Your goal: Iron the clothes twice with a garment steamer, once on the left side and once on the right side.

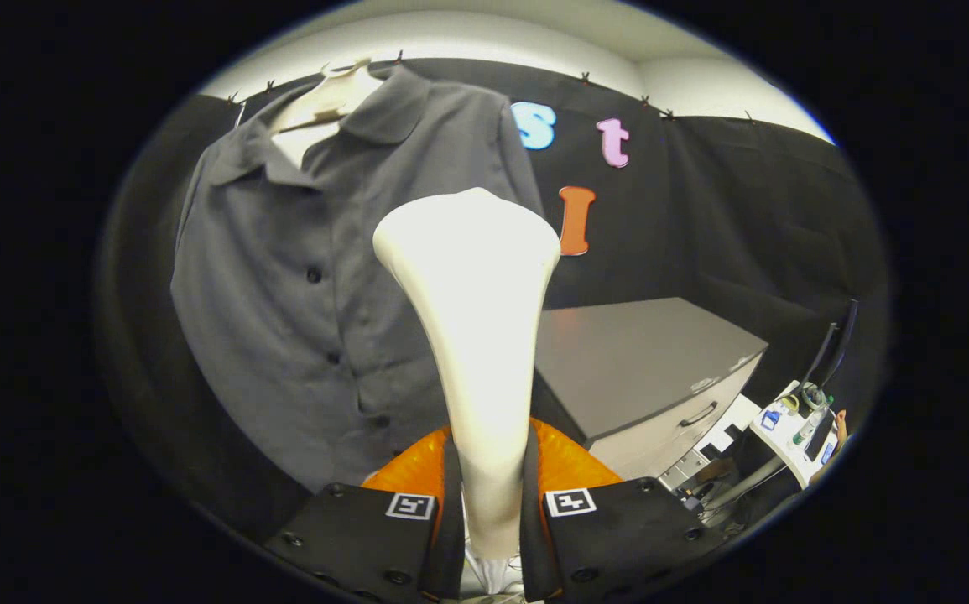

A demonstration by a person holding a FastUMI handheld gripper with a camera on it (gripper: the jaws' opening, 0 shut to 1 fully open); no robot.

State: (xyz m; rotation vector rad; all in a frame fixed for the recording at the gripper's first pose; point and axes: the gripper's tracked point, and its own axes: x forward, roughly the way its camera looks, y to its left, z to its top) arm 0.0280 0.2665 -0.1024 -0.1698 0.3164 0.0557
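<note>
Fingers [491, 520] around steamer [476, 319], shirt [299, 319] beyond

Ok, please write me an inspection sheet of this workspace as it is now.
Surface: grey cabinet with drawer handle, top bare.
Job's things: grey shirt hangs on a hanger; white steamer held upright, head near the shirt's front.
Clutter: small items on a white stand beyond the cabinet.
Gripper: gripper fingers shut on the steamer's handle.
Cables: nothing clearly seen.
Surroundings: black cloth wall.
</note>
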